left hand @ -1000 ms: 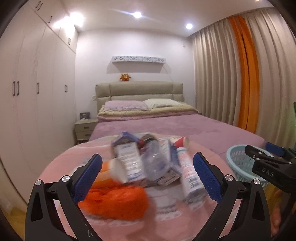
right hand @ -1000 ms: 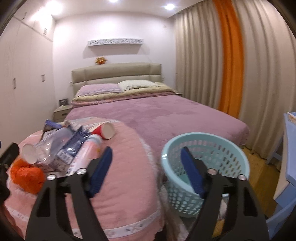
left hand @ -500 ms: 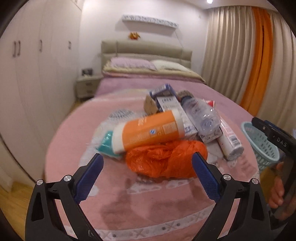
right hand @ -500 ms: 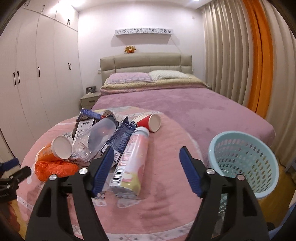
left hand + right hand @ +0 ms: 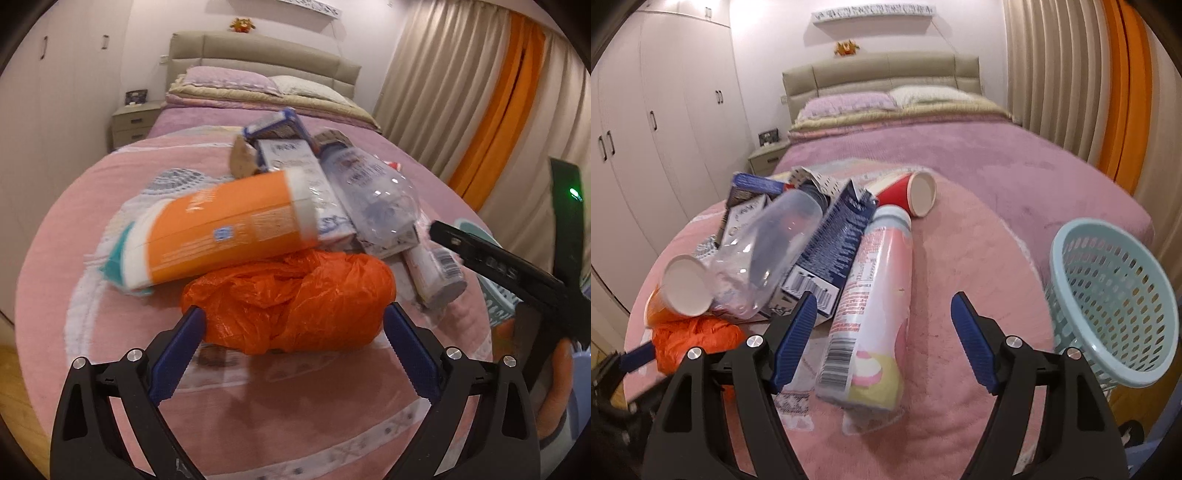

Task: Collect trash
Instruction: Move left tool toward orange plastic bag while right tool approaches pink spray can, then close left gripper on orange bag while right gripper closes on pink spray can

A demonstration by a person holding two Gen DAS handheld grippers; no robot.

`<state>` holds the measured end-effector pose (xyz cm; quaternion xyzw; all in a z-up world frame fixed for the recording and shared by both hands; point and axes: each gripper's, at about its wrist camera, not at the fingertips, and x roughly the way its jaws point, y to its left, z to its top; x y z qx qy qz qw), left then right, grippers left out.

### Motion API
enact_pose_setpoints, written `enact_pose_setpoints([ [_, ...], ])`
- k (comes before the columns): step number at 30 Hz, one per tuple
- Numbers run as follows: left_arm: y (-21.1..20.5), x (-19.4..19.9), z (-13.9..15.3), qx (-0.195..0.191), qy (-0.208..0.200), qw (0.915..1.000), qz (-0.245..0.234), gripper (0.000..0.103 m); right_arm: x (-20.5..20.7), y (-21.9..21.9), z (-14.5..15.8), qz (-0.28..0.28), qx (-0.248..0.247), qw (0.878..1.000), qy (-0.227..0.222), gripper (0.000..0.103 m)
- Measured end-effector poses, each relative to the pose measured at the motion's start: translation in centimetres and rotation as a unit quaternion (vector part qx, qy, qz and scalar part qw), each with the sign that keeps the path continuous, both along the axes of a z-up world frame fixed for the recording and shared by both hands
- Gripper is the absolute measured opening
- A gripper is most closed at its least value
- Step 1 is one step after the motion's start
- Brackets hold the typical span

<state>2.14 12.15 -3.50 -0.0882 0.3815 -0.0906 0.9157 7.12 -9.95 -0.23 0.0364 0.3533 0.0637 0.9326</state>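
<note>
A pile of trash lies on a round pink-covered table (image 5: pixel 74 325). My left gripper (image 5: pixel 293 325) is open, its fingers on either side of a crumpled orange plastic bag (image 5: pixel 291 299). Behind the bag lie an orange tube (image 5: pixel 221 229), a clear plastic bottle (image 5: pixel 373 199) and cartons. My right gripper (image 5: pixel 882 314) is open over the near end of a pink can (image 5: pixel 871 306). A red paper cup (image 5: pixel 910 194), a blue carton (image 5: pixel 831 251) and the clear bottle (image 5: pixel 772 247) lie beyond it. The right gripper also shows at the right of the left wrist view (image 5: pixel 517 273).
A pale blue plastic basket (image 5: pixel 1115 295) stands off the table's right side. A bed with a purple cover (image 5: pixel 960 147) lies behind the table. White wardrobes (image 5: pixel 646 129) line the left wall, curtains the right. A bedside cabinet (image 5: pixel 133 122) stands by the bed.
Both grippers have tilted down and moved in toward the pile. The left one has come around the orange bag; the right one has swung from the basket to the pink can.
</note>
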Motion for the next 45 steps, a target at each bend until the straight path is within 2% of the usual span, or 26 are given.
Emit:
enact_pose_setpoints([
  [6, -1.8, 1.2, -0.5, 0.001, 0.013, 0.9998, -0.011, 0.092, 2.1, -0.6, -1.0, 0.001, 0.014, 0.999, 0.035, 0.070],
  [8, -2.4, 0.9, -0.5, 0.006, 0.014, 0.9998, -0.014, 0.085, 2.5, -1.0, -1.3, 0.005, 0.018, 0.999, 0.047, 0.070],
  [10, -3.1, 0.9, -0.7, 0.014, 0.022, 0.9994, -0.025, 0.059, 2.4, -1.8, -1.3, 0.012, 0.030, 0.998, 0.059, 0.068],
  [12, -3.4, 0.1, -0.6, 0.015, 0.023, 0.9991, -0.031, 0.055, 2.2, -2.2, -1.3, 0.025, 0.040, 0.997, 0.065, 0.057],
  [13, -3.5, -0.5, -0.5, 0.014, 0.021, 0.9990, -0.036, 0.051, 1.9, -2.5, -1.3, 0.038, 0.050, 0.996, 0.070, 0.044],
  [15, -4.0, -1.2, -0.5, 0.011, 0.024, 0.9985, -0.048, 0.045, 1.2, -2.9, -1.0, 0.045, 0.046, 0.996, 0.067, 0.045],
  [19, -4.8, -2.7, -0.2, 0.013, 0.023, 0.9972, -0.070, 0.041, 0.0, -3.8, -1.0, 0.053, 0.045, 0.995, 0.072, 0.045],
  [23, -5.8, -3.9, 0.2, 0.000, 0.024, 0.9925, -0.120, 0.042, -1.4, -4.4, -0.6, 0.051, 0.030, 0.996, 0.072, 0.045],
  [26, -6.1, -4.8, 0.8, 0.010, 0.003, 0.9905, -0.137, 0.056, -2.4, -5.0, -0.5, 0.045, 0.016, 0.996, 0.070, 0.045],
  [28, -5.6, -4.9, 1.5, 0.022, -0.017, 0.9916, -0.126, 0.067, -2.7, -5.3, -0.8, 0.047, 0.008, 0.996, 0.074, 0.045],
  [33, -4.0, -2.0, 2.3, 0.024, -0.028, 0.9948, -0.095, 0.077, -2.7, -5.4, -0.7, 0.049, 0.009, 0.996, 0.074, 0.046],
  [34, -4.1, -0.9, 2.2, 0.024, -0.023, 0.9945, -0.099, 0.084, -2.6, -5.4, -0.8, 0.050, 0.011, 0.996, 0.075, 0.048],
  [35, -4.6, -0.3, 1.9, 0.027, -0.018, 0.9942, -0.103, 0.086, -2.4, -5.5, -0.8, 0.051, 0.014, 0.996, 0.077, 0.052],
  [37, -5.7, 1.4, 0.9, 0.042, -0.001, 0.9930, -0.110, 0.086, -2.0, -5.6, -0.9, 0.047, 0.017, 0.995, 0.083, 0.058],
  [41, -7.4, 3.8, -1.0, 0.057, 0.037, 0.9904, -0.120, 0.085, -1.3, -5.6, -1.0, 0.045, 0.017, 0.995, 0.089, 0.058],
  [42, -7.6, 4.2, -1.2, 0.055, 0.041, 0.9905, -0.119, 0.082, -1.1, -5.6, -1.0, 0.045, 0.017, 0.995, 0.091, 0.058],
  [45, -8.2, 4.8, -1.8, 0.050, 0.055, 0.9905, -0.115, 0.061, -0.3, -5.6, -1.2, 0.045, 0.017, 0.994, 0.100, 0.058],
])
